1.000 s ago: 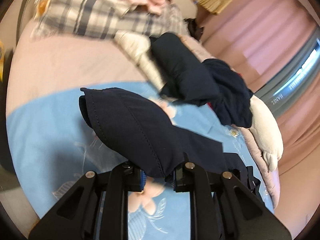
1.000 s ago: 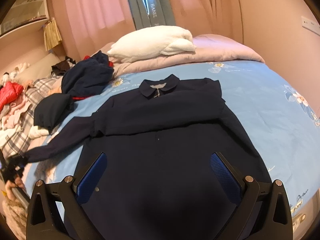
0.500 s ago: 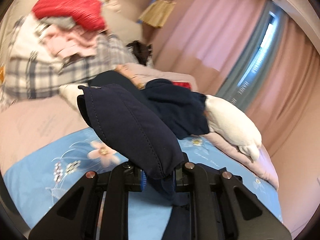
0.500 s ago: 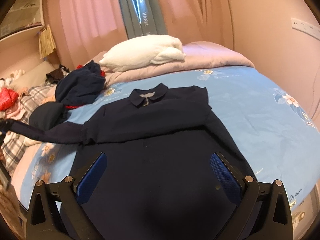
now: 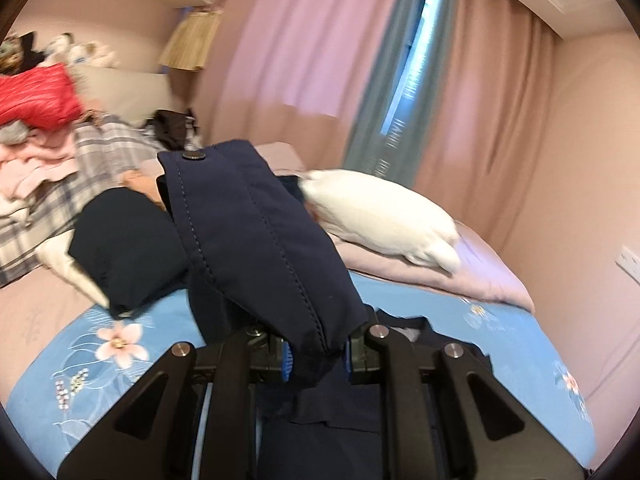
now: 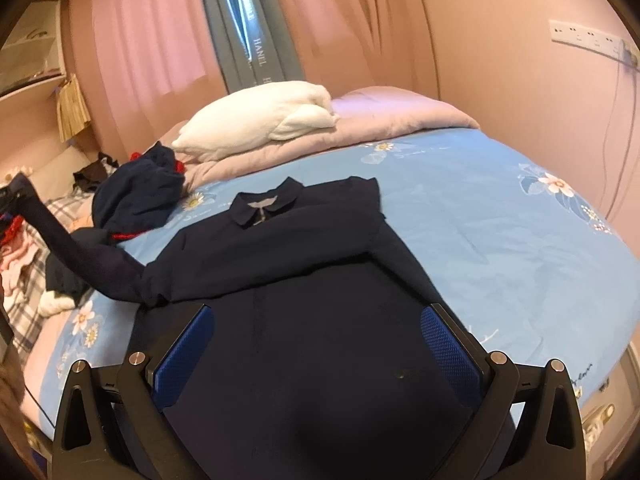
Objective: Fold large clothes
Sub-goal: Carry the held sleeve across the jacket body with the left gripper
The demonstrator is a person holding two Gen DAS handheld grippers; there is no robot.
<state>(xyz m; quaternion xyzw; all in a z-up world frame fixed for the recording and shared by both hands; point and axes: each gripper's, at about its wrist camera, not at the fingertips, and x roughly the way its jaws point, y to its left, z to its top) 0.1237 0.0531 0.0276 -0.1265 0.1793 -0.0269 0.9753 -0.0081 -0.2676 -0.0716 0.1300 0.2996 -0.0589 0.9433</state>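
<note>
The left tongs (image 5: 316,354) are pinching the cuff end of the sleeve (image 5: 264,248) of the navy jacket (image 6: 320,320), with the pads pressed onto the fabric and the snap-buttoned cuff standing up ahead of the fingers. Compared with a second ago, the left tongs are now carrying that cuff higher: the wrist view, which was looking down on the blue floral bedsheet (image 5: 80,360), is now looking across the bed toward the white pillow (image 5: 380,216) and the pink curtains (image 5: 304,40). In the right wrist view, the sleeve is no longer lying out flat to the side; it is rising off the bed at a steep slant from the shoulder toward the left edge of the picture.

The right tongs (image 6: 320,360) are standing spread wide and empty above the lower body of the jacket, which is lying face up on the bedsheet with the collar (image 6: 266,204) pointing at the pillow. The other sleeve is already lying folded across the chest.

Judgement: the lifted sleeve is being prepared for folding inward across the chest. The next move calls for carrying the cuff over the body without dragging the shoulder. A pile of dark clothes (image 6: 136,196) is lying just beside the shoulder and could be snagged.
</note>
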